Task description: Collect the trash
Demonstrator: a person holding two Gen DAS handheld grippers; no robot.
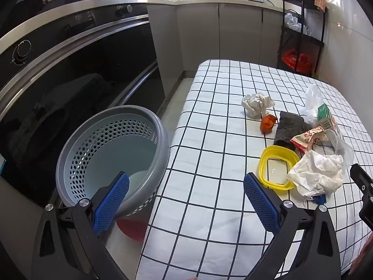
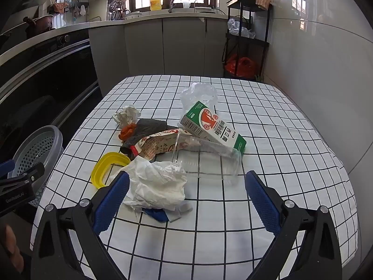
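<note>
Trash lies on the checked tablecloth point(image 2: 268, 121): a crumpled white tissue point(image 2: 158, 182), a yellow lid point(image 2: 105, 168), a green-and-white carton point(image 2: 209, 126), a clear plastic cup point(image 2: 209, 161), a printed wrapper point(image 2: 158, 144), a dark cloth point(image 2: 149, 128), an orange scrap point(image 2: 127, 130) and a paper ball point(image 2: 127, 115). A grey perforated bin point(image 1: 112, 154) stands at the table's left edge. My left gripper point(image 1: 186, 200) is open and empty, between bin and lid point(image 1: 278, 168). My right gripper point(image 2: 186, 198) is open, with the tissue just ahead between its fingers.
A black oven front point(image 1: 70, 74) and grey cabinets point(image 2: 163, 46) line the left and back. A black shelf rack point(image 2: 247, 35) with red bags stands at the far right by the white wall. A red object point(image 1: 132, 228) lies on the floor under the bin.
</note>
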